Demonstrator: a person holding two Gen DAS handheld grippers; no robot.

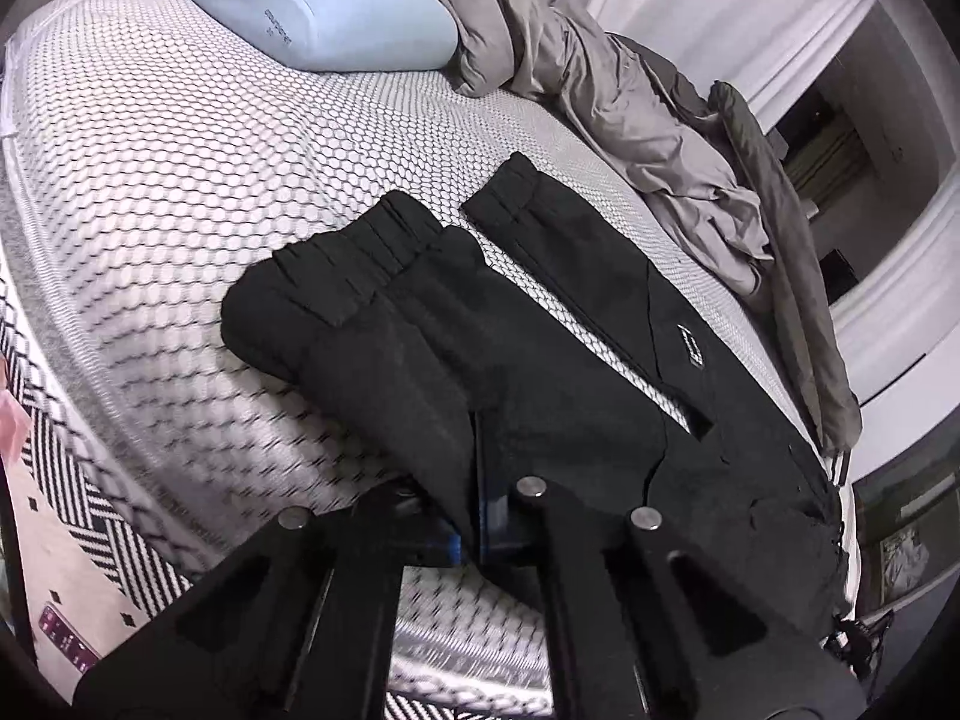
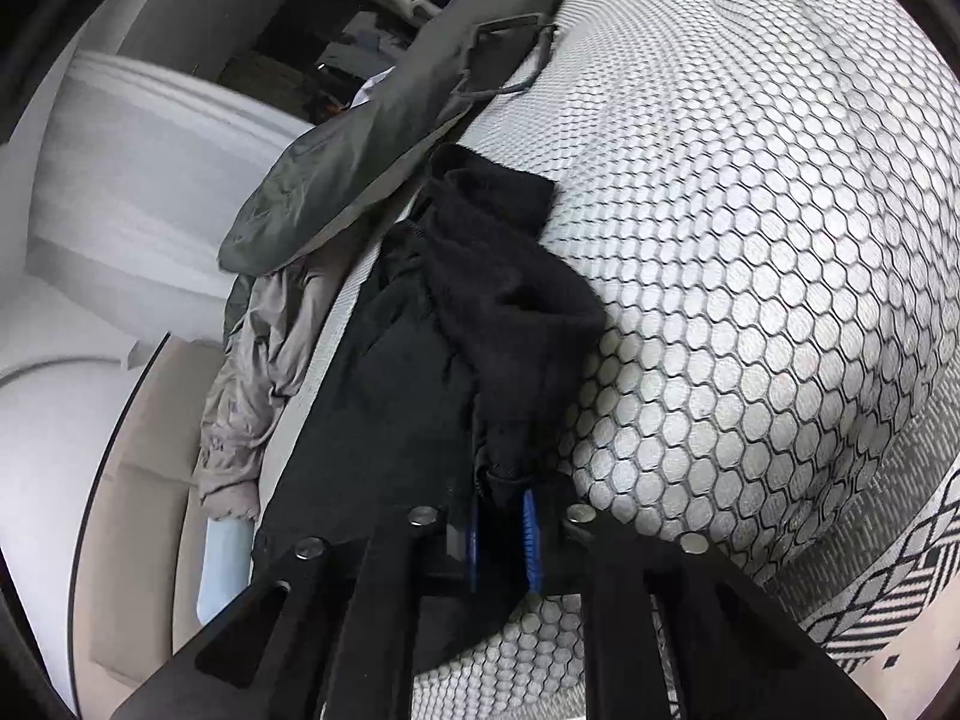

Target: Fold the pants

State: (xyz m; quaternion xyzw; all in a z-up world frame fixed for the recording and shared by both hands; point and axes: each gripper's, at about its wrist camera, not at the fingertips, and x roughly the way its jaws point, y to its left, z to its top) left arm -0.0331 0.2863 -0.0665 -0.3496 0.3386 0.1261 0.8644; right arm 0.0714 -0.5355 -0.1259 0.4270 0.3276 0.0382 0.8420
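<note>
Left wrist view: left gripper (image 1: 474,531), jaws clamped on a fold of the black fabric pants (image 1: 480,348), legs stretching ahead of the jaws across the white honeycomb-quilted mattress (image 1: 180,180), probably to lift an edge for folding. Pale blue pillow (image 1: 300,0) and crumpled grey blanket (image 1: 600,90) far beyond.

Right wrist view: right gripper (image 2: 501,534), blue-padded jaws pinching bunched black cloth, pants trailing ahead and left of the jaws, likely the matching edge.
</note>
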